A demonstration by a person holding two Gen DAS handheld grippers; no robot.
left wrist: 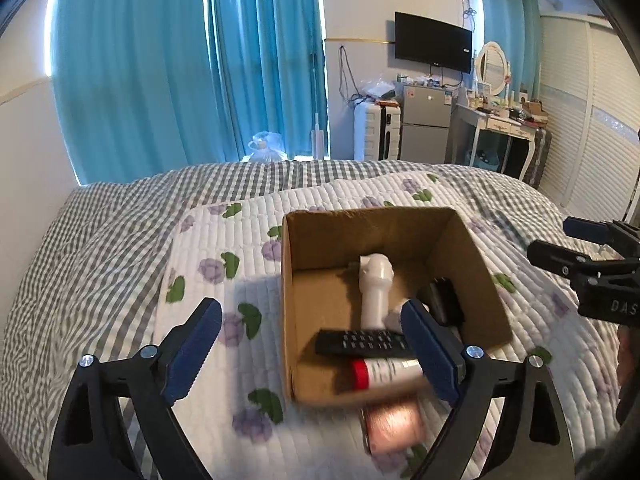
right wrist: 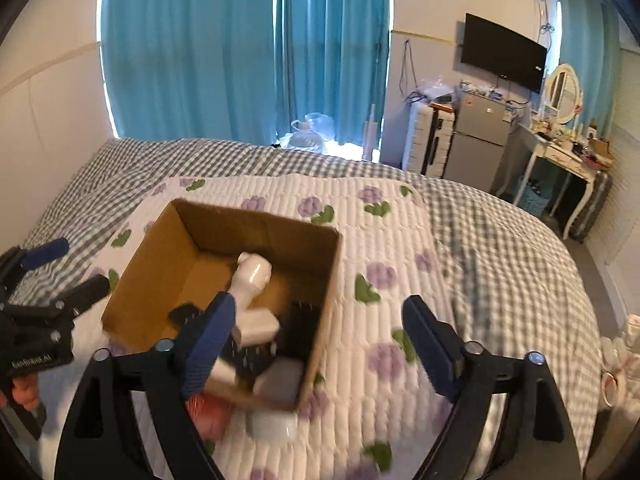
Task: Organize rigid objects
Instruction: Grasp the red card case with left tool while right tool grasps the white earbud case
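Observation:
An open cardboard box point(left wrist: 476, 264) sits on a floral quilt on the bed; it also shows in the right wrist view point(right wrist: 160, 248). Inside lie a white bottle point(left wrist: 374, 280), a black remote point(left wrist: 360, 342), a white tube with a red cap point(left wrist: 384, 372) and a black block point(left wrist: 444, 300). A pink roll point(left wrist: 394, 426) lies on the quilt just in front of the box. A white object point(right wrist: 274, 424) lies beside it. My left gripper point(left wrist: 316, 344) is open and empty above the box's near left corner. My right gripper point(right wrist: 320, 340) is open and empty over the box's near right edge.
The bed has a grey checked cover point(left wrist: 92, 240) under the quilt point(right wrist: 400, 240). Blue curtains point(left wrist: 192, 60), a small fridge point(left wrist: 426, 124), a suitcase point(left wrist: 376, 132) and a dressing table point(left wrist: 504, 124) stand beyond the bed. Cups point(right wrist: 620, 360) lie at the right edge.

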